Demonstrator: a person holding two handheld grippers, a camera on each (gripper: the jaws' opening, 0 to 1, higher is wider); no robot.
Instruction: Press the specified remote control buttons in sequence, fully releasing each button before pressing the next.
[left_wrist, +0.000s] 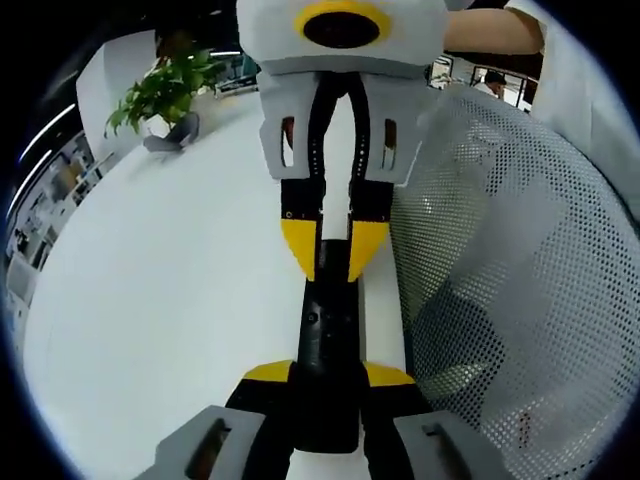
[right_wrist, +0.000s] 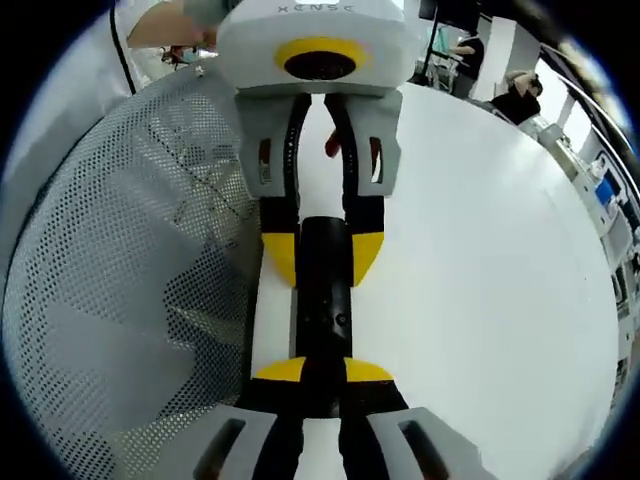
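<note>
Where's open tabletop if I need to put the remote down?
Bare white table runs wide from the black remote out to the potted plant at the far edge. The other side is crowded: the mesh chair back stands right beside the remote. The left gripper and right gripper clamp its two ends.

Faint grey capital letters run along the top edge of the left gripper (right_wrist: 322, 262) housing, seen facing the camera in the right gripper view. They are too small and pale to make out with certainty. The letters sit just above that gripper's yellow ring, on its far upper edge. The black remote (right_wrist: 323, 290) held between both grippers carries small raised buttons, but no marks on them can be read. No other lettering, numbers or signs are legible in either view.
</note>
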